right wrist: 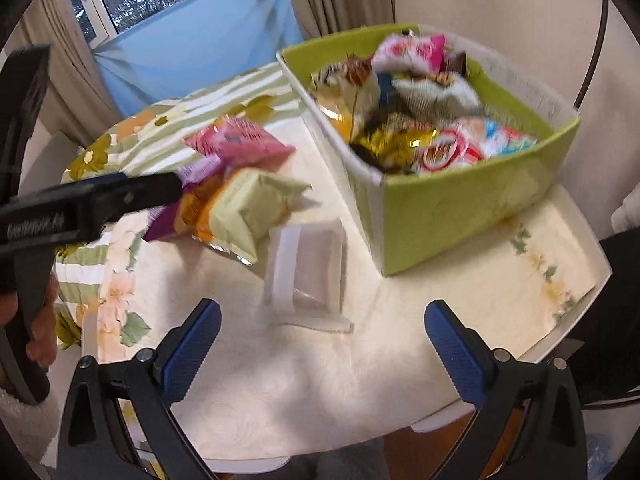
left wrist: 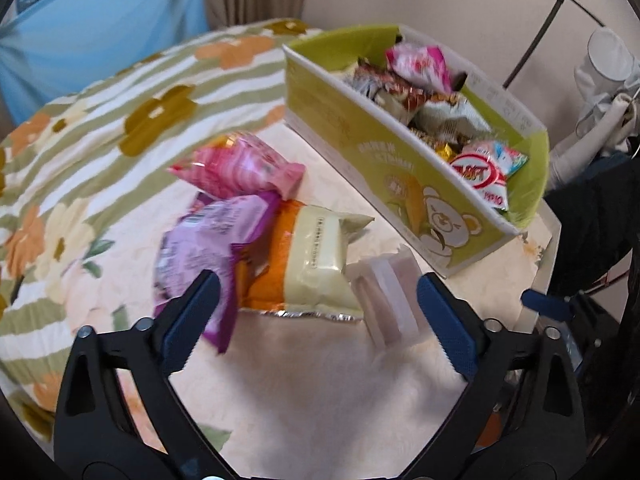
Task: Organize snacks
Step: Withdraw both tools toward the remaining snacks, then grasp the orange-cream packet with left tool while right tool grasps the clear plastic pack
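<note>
Foil and plastic wrappers make up the loose heap waiting on the cream tablecloth [right wrist: 320, 392]: I count four packets there. A pale green-and-orange packet [left wrist: 316, 260] lies on top toward the near edge, a purple packet [left wrist: 200, 256] is tucked half under it, and a pink packet [left wrist: 240, 168] sits at the far end of the heap. The fourth, a clear white-edged wrapper [left wrist: 390, 300], lies just beside the green one, nearer the box. They seem to have been left together in one pile so each can be picked off in turn.

Beyond them stands one green cardboard box [left wrist: 360, 140] printed with a bear, already holding a jumble of snacks, so sorting looks well under way; its contents overlap too much to count.

Both grippers point steeply down at the table. The left gripper [left wrist: 316, 328] has its jaws spread wide, one finger over the purple packet and the other past the clear wrapper, with nothing pinched. The right gripper [right wrist: 320, 348] is likewise wide apart and empty, hanging over bare cloth near the clear wrapper. My guess is that each is lining up for its own packet. A floral bedspread [left wrist: 100, 120] lies behind.
</note>
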### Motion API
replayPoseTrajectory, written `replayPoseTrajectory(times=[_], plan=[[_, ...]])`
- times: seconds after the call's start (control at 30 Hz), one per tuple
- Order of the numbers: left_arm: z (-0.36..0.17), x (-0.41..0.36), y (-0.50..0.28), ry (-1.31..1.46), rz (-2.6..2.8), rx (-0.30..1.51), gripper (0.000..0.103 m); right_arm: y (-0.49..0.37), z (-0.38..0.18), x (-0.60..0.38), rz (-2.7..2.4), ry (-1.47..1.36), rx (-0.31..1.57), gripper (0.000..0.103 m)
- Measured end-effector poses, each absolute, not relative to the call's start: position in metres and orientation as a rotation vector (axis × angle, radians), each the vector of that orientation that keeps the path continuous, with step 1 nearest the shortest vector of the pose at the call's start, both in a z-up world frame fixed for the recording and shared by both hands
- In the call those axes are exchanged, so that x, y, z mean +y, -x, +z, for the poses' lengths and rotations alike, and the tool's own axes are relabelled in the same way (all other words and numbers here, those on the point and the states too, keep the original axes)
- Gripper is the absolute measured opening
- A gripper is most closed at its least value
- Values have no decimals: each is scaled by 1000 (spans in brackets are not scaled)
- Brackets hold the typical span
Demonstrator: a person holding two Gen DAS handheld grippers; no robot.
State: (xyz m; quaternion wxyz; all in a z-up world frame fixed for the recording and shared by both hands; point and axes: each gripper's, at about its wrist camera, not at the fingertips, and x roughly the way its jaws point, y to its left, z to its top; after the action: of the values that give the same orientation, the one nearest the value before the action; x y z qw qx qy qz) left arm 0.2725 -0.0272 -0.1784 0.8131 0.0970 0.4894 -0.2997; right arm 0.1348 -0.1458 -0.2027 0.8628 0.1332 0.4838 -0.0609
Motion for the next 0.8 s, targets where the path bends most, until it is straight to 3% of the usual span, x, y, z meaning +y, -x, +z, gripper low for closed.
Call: replayPoseTrajectory(times=[0.23, 0.43, 0.5, 0.8], plan=[[-223, -60, -295, -290, -657, 1113, 84, -151, -237, -144, -143, -292, 1032, 100], [-249, -76, -313, -349, -618, 1150, 76, -167, -253, -140, -154, -298, 1043, 94], [-254, -76, -318, -351, -610, 1164, 66, -172, -257, -137, -150, -306, 1048, 92], [-273, -75, -328, -339, -620, 1223, 60, -190, -270, -129, -160, -293, 1056, 84]])
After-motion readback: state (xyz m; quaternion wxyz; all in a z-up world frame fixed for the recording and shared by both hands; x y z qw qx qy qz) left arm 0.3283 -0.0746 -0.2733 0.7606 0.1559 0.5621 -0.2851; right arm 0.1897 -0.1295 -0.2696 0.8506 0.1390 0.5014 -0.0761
